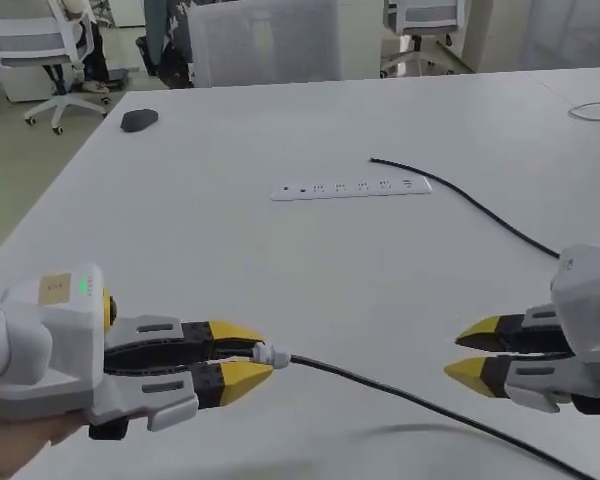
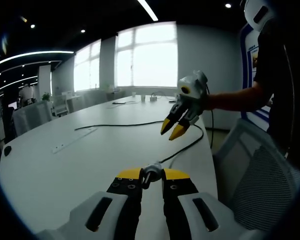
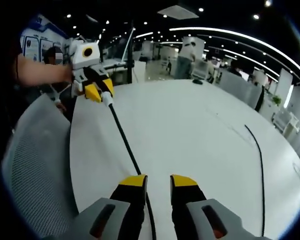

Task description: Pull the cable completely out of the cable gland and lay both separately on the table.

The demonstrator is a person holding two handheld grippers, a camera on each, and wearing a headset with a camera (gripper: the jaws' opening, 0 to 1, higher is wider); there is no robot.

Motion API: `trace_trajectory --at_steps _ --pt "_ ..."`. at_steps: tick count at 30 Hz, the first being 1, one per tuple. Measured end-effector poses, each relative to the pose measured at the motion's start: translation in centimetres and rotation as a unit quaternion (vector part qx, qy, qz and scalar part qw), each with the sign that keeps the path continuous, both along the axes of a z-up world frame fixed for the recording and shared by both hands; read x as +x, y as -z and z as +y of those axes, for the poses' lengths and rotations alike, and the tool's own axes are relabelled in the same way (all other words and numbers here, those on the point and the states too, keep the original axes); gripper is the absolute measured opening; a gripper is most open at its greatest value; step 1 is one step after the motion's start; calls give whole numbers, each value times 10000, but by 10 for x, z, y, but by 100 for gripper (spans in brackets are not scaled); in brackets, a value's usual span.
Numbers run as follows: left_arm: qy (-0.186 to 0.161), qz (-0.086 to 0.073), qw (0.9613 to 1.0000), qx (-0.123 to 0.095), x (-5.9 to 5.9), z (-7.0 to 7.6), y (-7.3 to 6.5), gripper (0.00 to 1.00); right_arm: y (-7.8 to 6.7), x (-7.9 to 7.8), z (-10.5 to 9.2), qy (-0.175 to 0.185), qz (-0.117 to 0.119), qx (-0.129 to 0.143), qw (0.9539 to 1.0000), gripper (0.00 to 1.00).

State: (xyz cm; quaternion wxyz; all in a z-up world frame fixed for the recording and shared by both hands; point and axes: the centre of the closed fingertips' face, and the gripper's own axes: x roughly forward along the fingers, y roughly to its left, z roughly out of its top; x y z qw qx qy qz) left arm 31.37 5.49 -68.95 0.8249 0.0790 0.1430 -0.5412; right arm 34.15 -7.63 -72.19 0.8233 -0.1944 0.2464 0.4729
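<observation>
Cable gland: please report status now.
Left gripper shut on cable gland. Right gripper open, off the cable. Cable not yet out. Power strip well clear.

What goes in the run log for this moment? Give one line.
left gripper: shut on cable gland | right gripper: open, not gripping | cable: not yet pulled out

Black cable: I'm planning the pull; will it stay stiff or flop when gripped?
Probably floppy: the cable droops from the cable gland in the left gripper and lies in loose curves on the table. Likely light, being thin. Its smooth round jacket may slip between jaws.
</observation>
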Motion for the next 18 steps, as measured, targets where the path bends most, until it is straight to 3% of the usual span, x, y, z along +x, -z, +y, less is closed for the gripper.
trace_trajectory --at_steps 3,5,11,16,18 --pt "4 2 10000 -20 0 0 -1 14 -17 -5 32 -283 -225 324 9988 18" --pt "32 -34 10000 6 0 0 -1 14 -23 -12 51 -557 -206 494 9970 17" --pt "59 -45 10000 -7 -1 -1 -3 14 -26 -20 87 -995 -304 484 9934 18" --pt "57 -78 10000 -18 -1 -2 -5 14 -24 -24 102 -1252 -316 459 9906 12" --pt "78 -75 9999 -16 -2 -3 -4 14 -20 -26 105 -1341 -203 391 9900 11"
